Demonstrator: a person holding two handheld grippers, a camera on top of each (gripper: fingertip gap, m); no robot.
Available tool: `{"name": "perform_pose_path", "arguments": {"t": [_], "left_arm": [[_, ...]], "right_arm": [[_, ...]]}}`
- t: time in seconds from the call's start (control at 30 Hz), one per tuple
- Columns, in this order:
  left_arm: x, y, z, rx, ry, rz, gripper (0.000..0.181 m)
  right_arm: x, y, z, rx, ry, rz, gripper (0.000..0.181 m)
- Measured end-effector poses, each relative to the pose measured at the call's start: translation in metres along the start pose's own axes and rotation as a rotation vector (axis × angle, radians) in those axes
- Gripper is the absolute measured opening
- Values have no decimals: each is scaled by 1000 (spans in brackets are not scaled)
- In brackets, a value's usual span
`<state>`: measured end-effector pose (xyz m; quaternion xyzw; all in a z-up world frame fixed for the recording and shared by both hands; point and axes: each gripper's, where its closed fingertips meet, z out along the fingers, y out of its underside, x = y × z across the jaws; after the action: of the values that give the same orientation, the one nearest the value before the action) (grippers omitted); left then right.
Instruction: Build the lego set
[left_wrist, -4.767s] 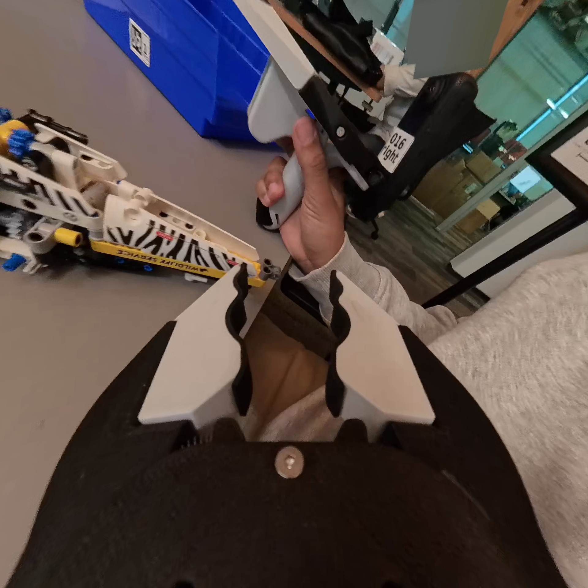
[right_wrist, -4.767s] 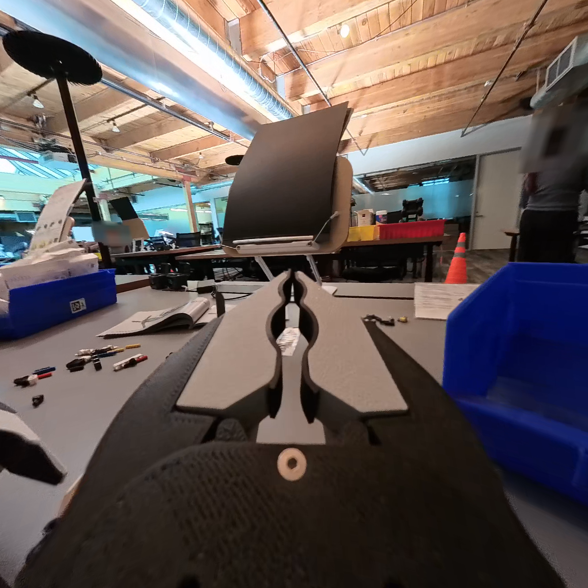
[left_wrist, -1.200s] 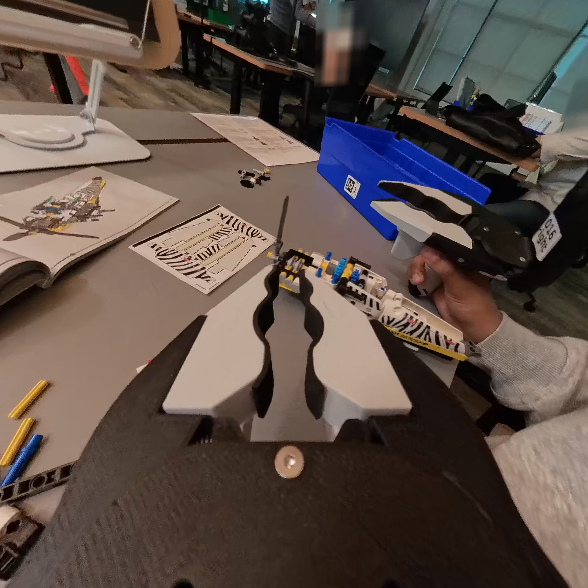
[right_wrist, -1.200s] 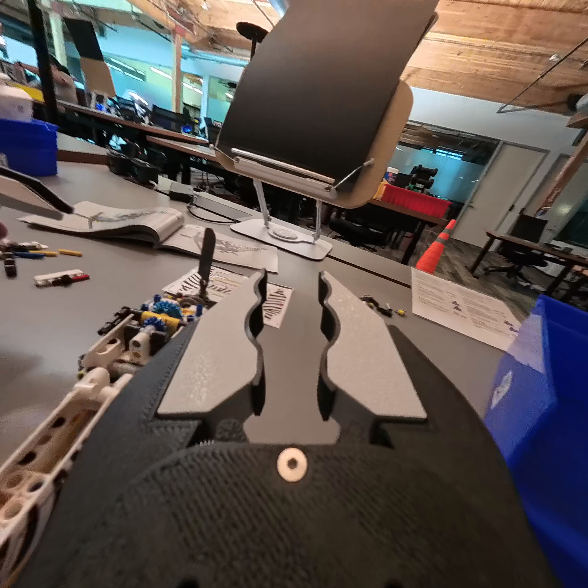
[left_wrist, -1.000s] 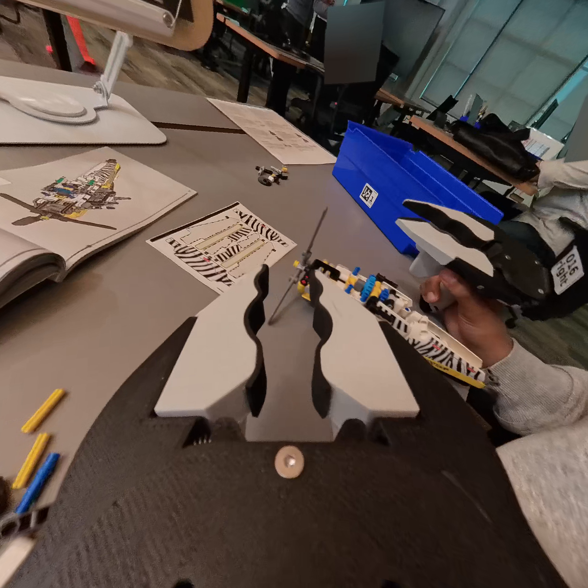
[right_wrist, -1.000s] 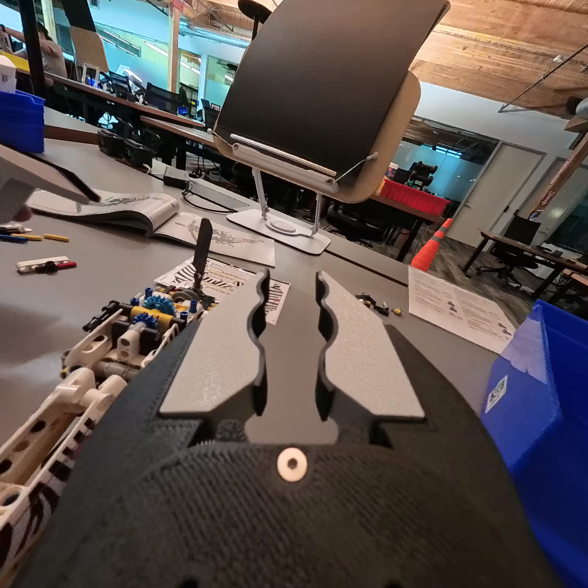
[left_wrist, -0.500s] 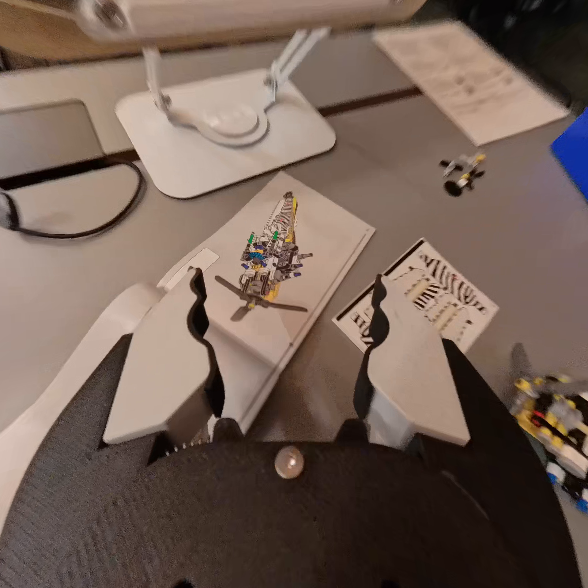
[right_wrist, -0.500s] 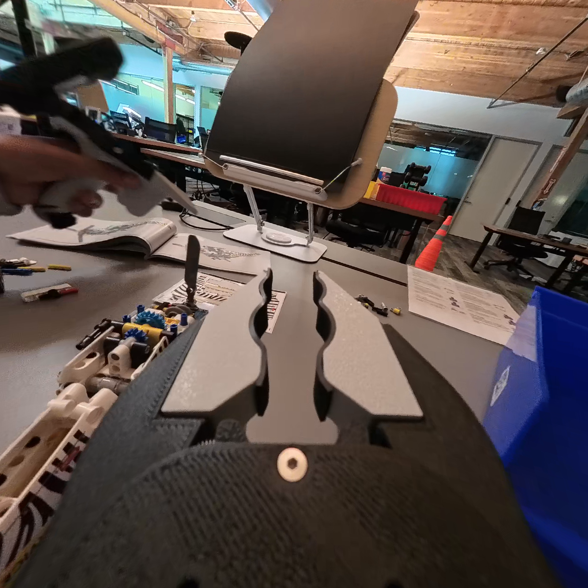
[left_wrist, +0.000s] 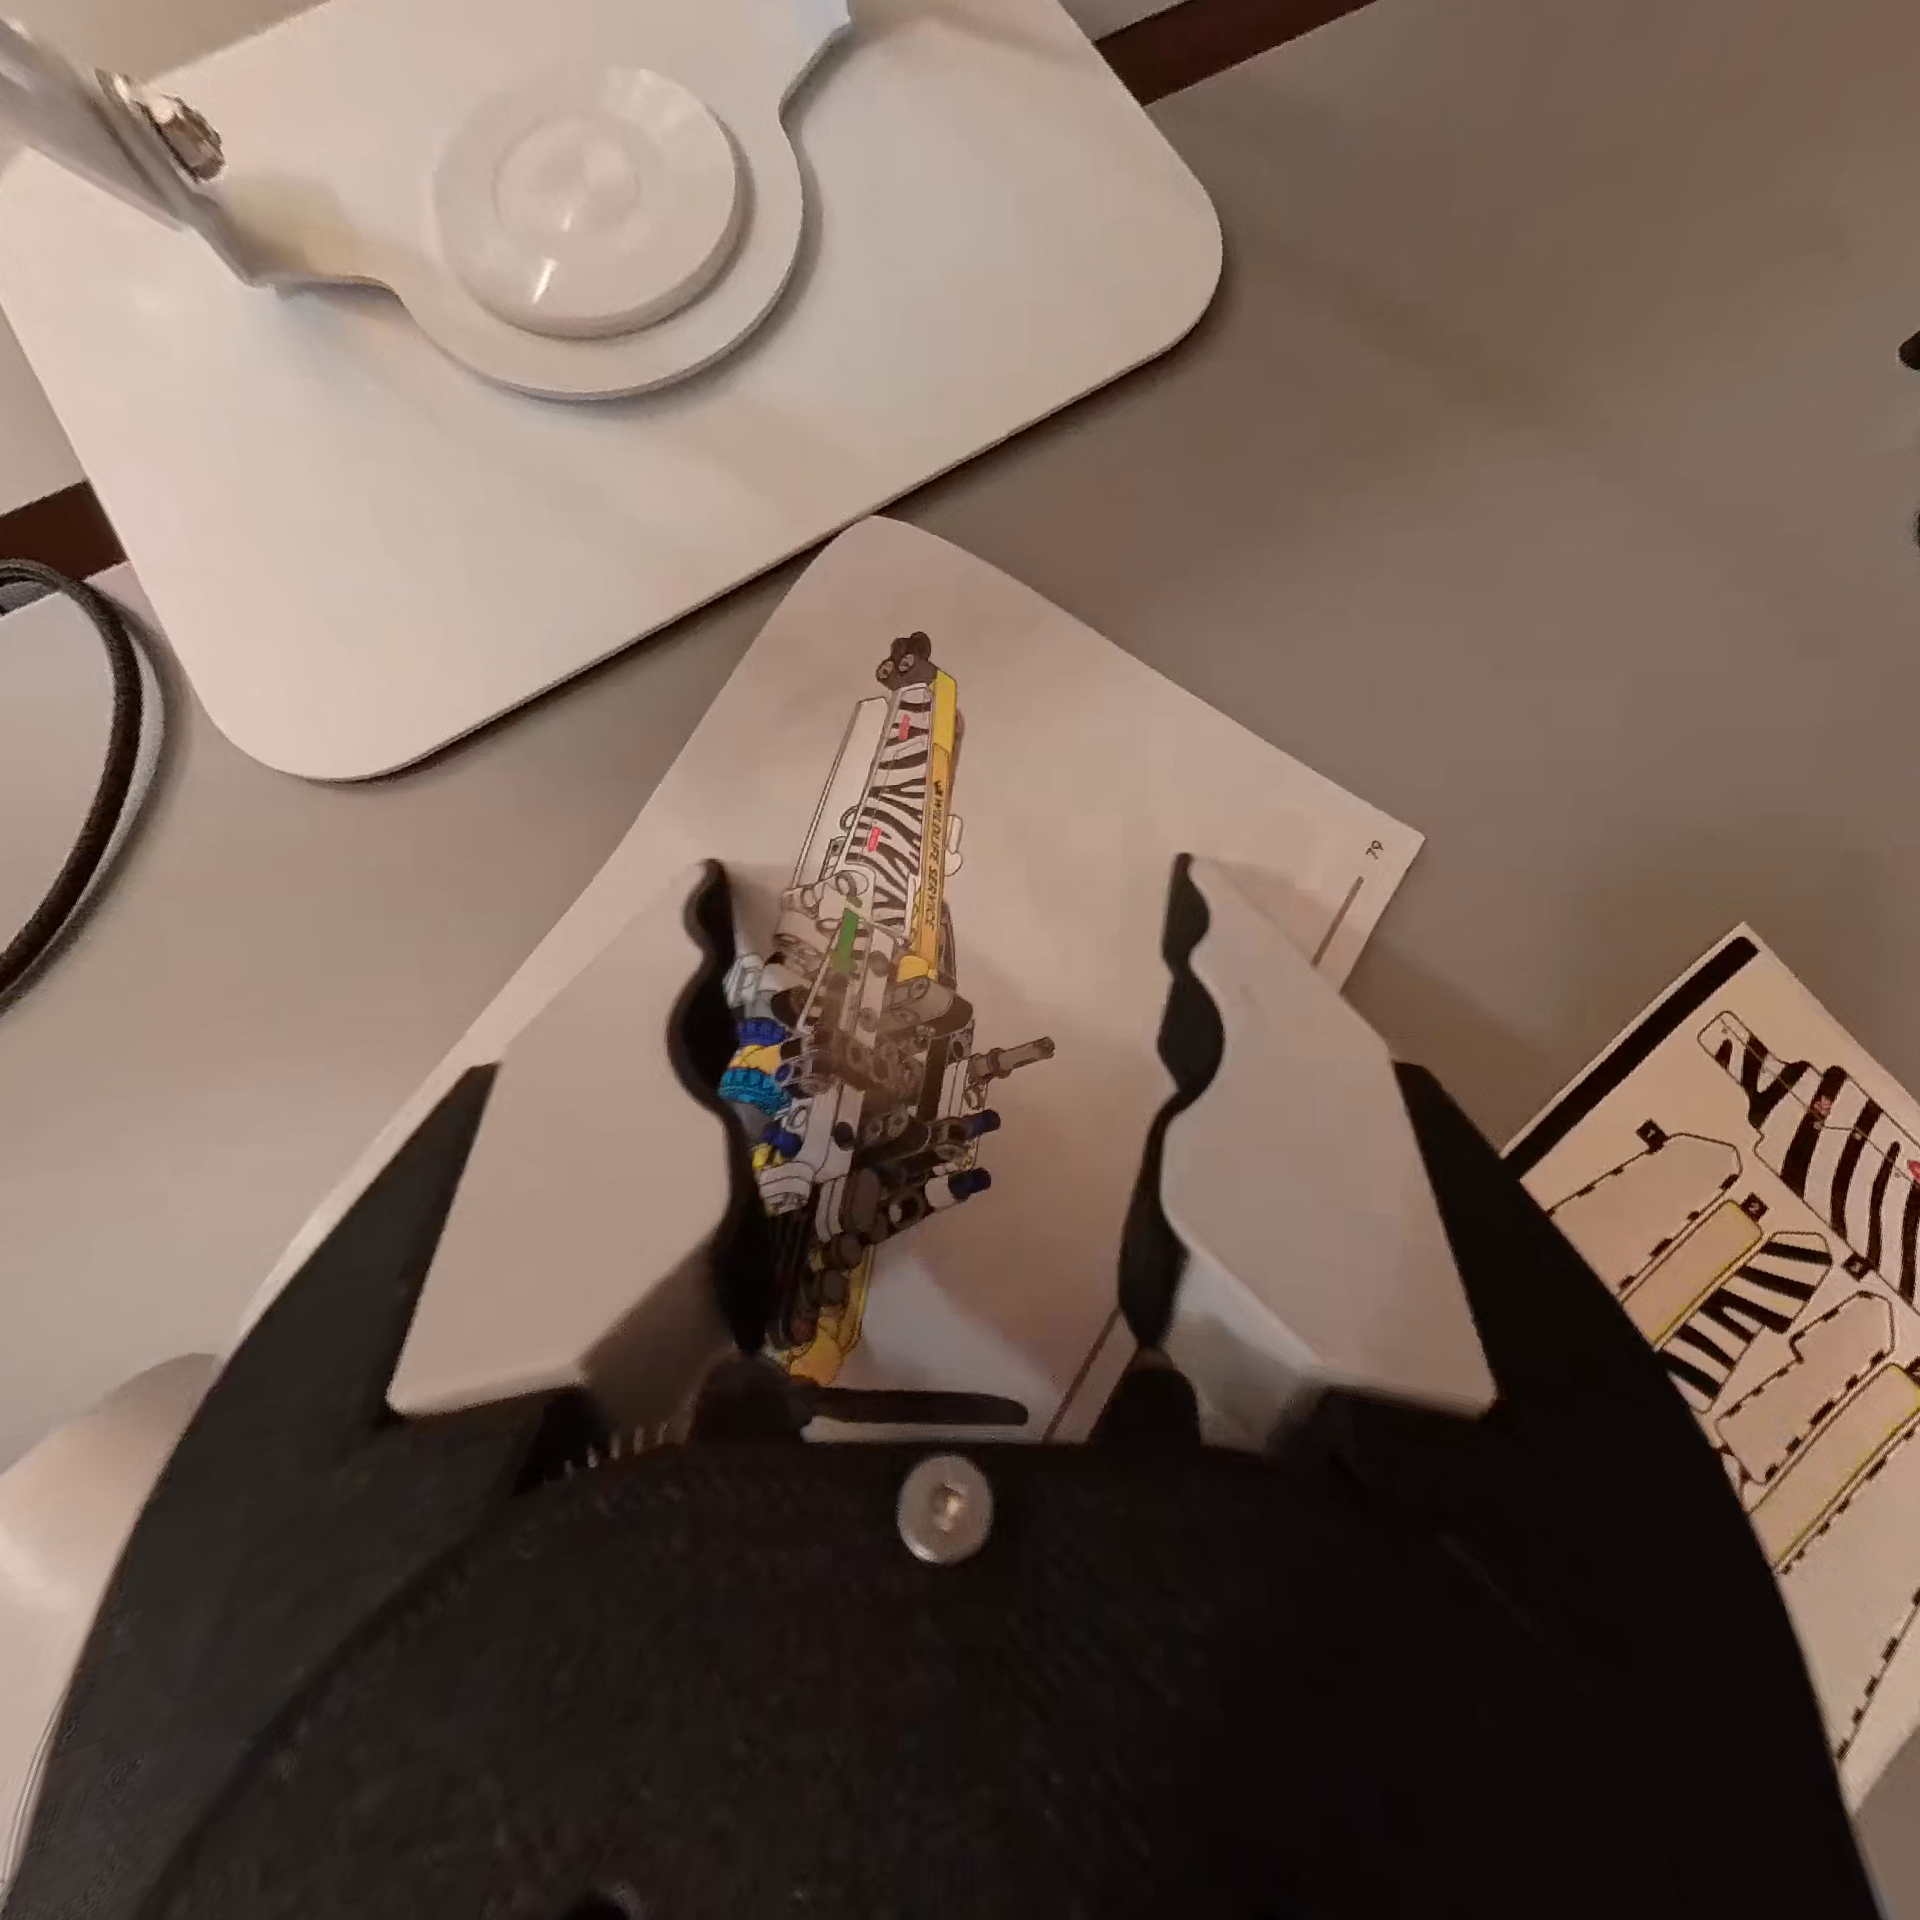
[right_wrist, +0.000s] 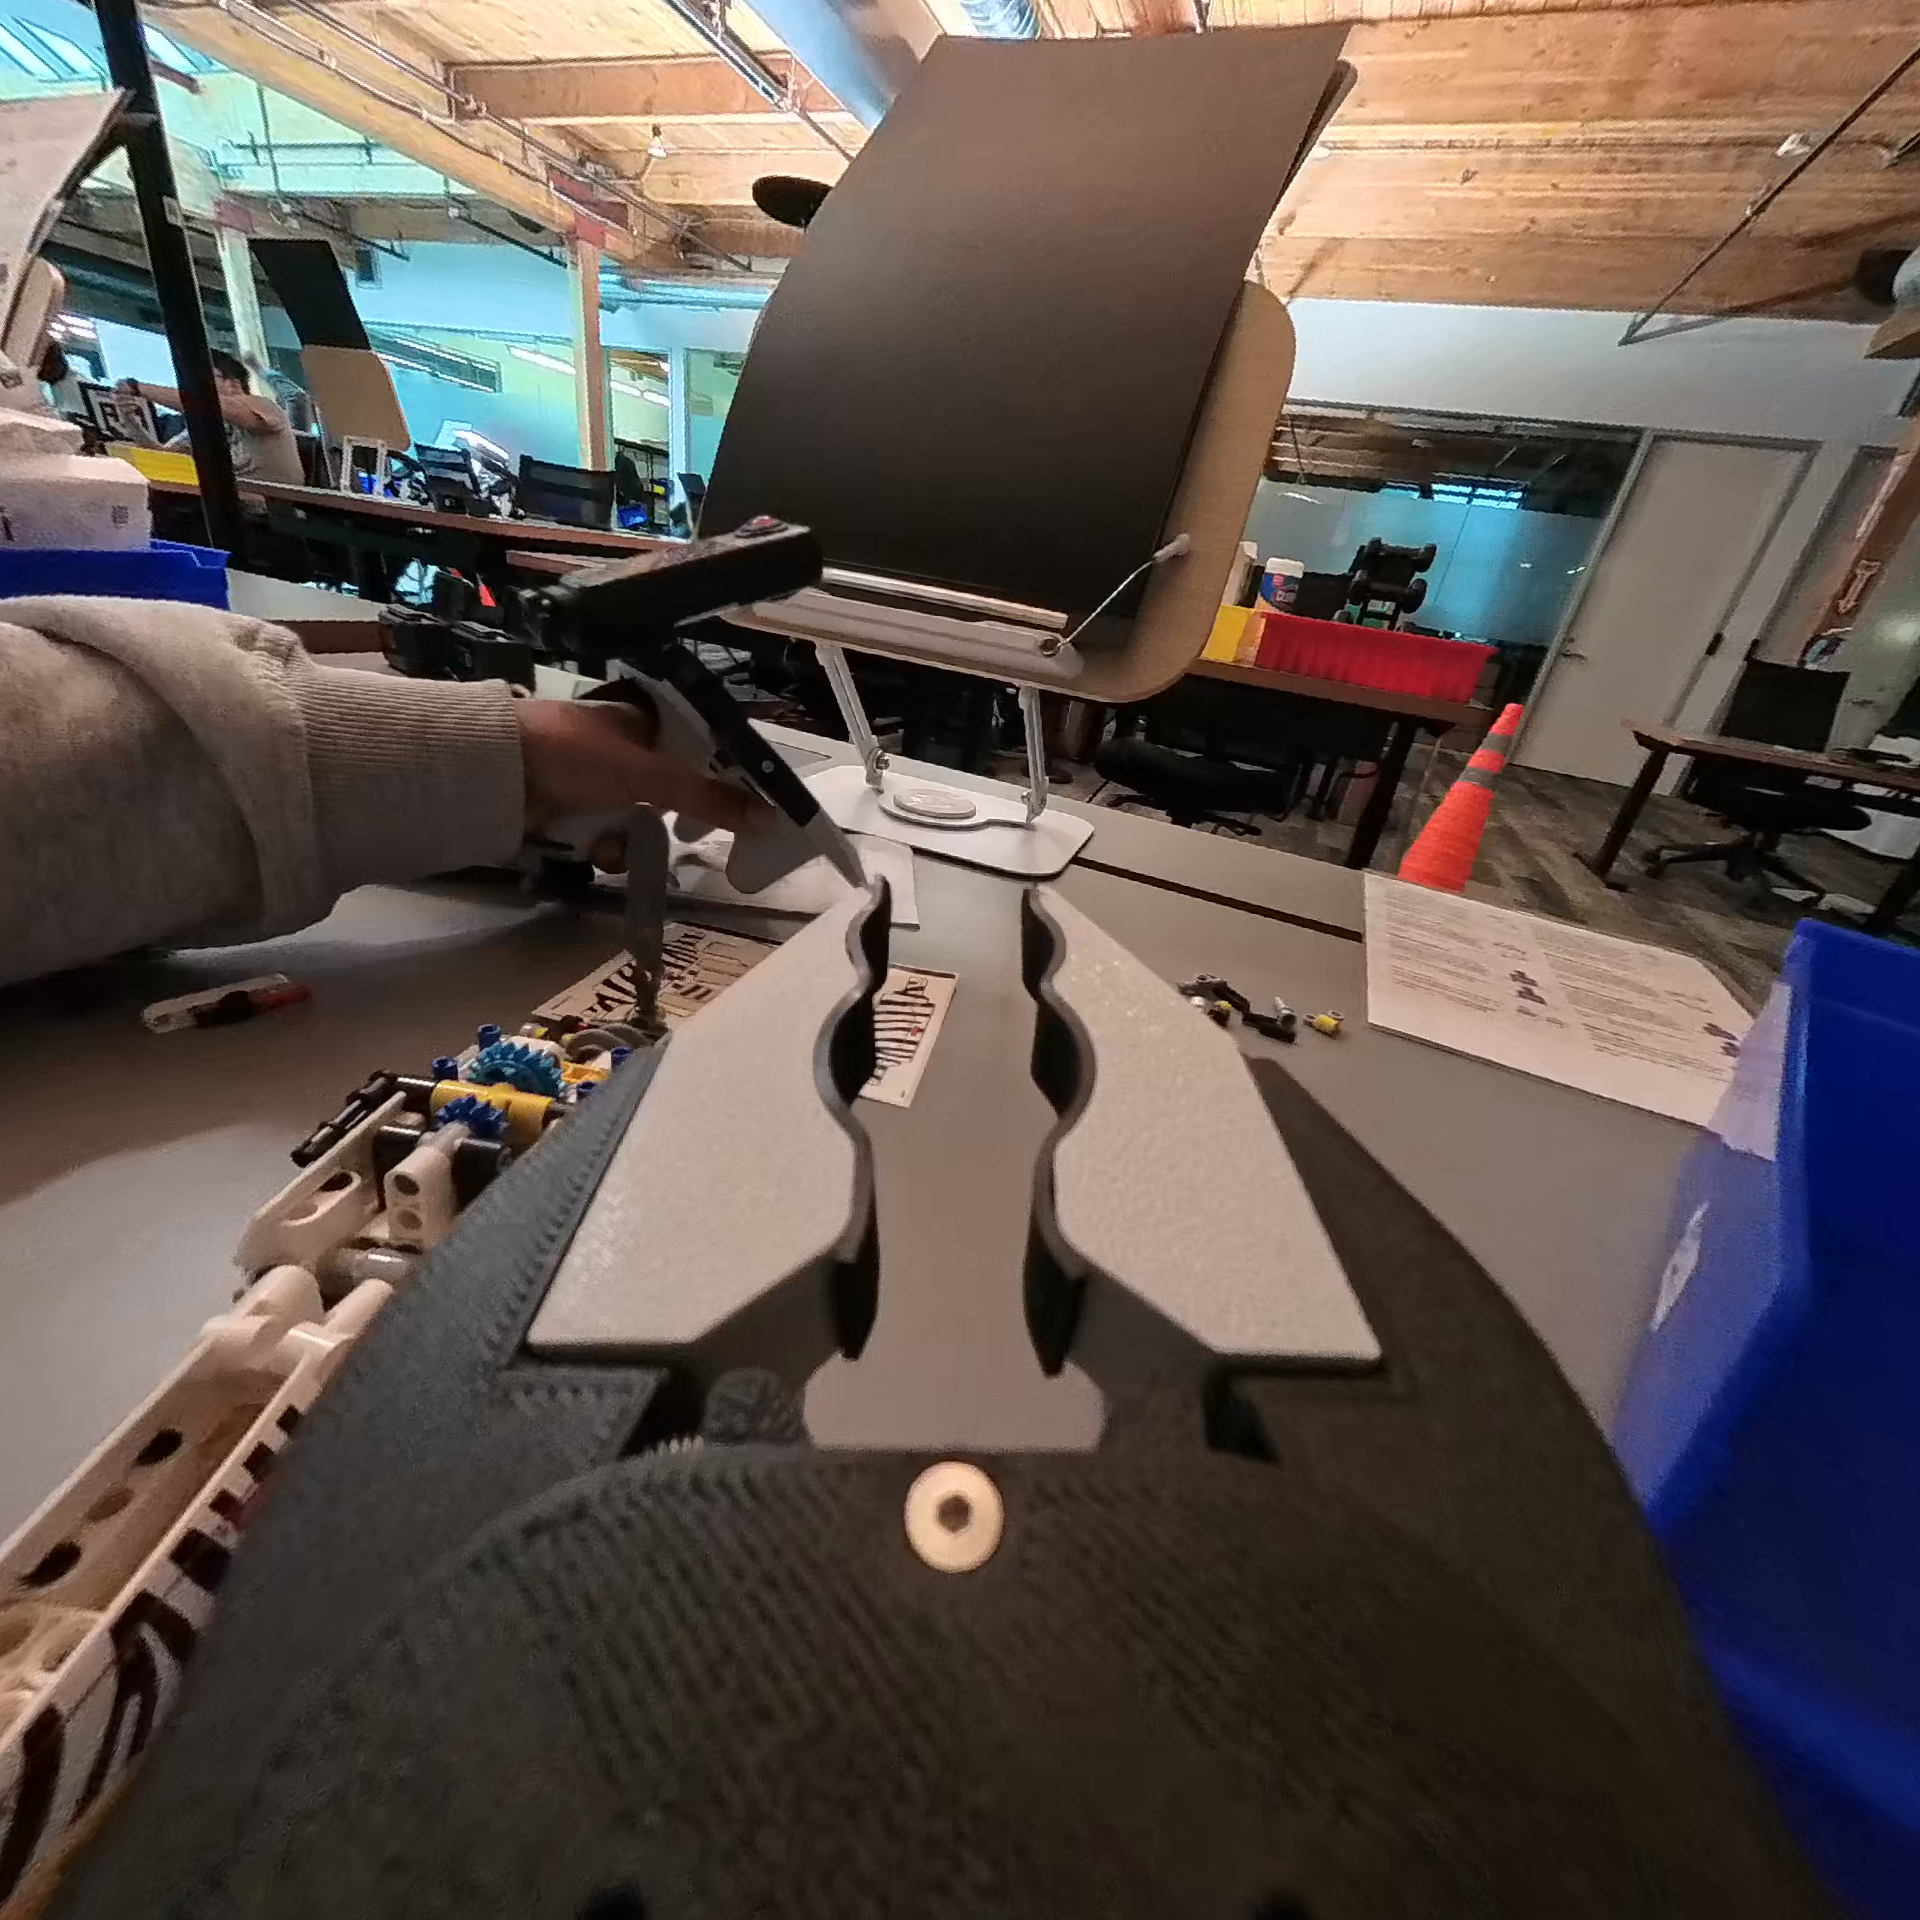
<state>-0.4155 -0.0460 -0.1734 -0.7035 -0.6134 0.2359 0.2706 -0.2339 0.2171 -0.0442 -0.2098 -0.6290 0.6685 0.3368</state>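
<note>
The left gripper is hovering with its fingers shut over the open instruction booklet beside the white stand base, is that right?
Not quite: the left gripper hovers over the instruction booklet beside the white stand base, but its fingers are spread open, as the left wrist view shows.

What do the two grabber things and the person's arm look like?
Each gripper, left and right, has two pale grey fingers with wavy black inner edges, on a rounded black textured body with a silver screw. The person wears a light grey knit sleeve with a ribbed cuff.
</note>
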Motion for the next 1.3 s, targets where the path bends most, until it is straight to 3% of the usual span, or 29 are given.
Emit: {"name": "perform_pose_path", "arguments": {"t": [0.13, 0.23, 0.4, 0.53, 0.57, 0.63, 0.73, 0.8, 0.87, 0.9, 1.1, 1.17, 1.3], "left_arm": [[-6, 1, -3, 1, 0, 4, 55], [-6, 2, -5, 4, 5, 23, 5], [1, 6, -11, -20, 100, -10, 2], [-2, -5, -32, 90, 100, -53, 0], [0, -8, -35, 115, 105, -58, 10], [9, -11, -35, 135, 129, -56, 59], [13, -5, -24, 105, 93, -29, 93], [15, 9, -13, 24, 83, -19, 100], [12, 11, -10, 29, 36, 43, 99], [11, 11, -10, 28, 36, 33, 96], [-4, 10, -13, 54, -8, 24, 36], [-8, 11, -13, 52, -41, 34, 8], [-8, 13, -15, 23, -2, 9, 5]], "right_arm": [[0, -1, 0, 7, -7, 13, 23], [3, -2, -1, 16, 1, 21, 22], [6, -3, -2, 31, 7, 45, 22], [8, -3, -2, 39, 11, 52, 22], [8, -3, -2, 38, 11, 52, 21], [7, -2, 0, 34, 9, 49, 22], [6, 0, 3, 25, 3, 35, 21], [5, 0, 3, 25, 4, 25, 21], [4, 1, 4, 22, 3, 20, 21], [4, 2, 5, 19, 1, 19, 21], [1, 4, 8, 10, -8, 1, 21], [1, 4, 8, 9, -9, -4, 20], [1, 4, 8, 15, -9, 2, 20]]}}
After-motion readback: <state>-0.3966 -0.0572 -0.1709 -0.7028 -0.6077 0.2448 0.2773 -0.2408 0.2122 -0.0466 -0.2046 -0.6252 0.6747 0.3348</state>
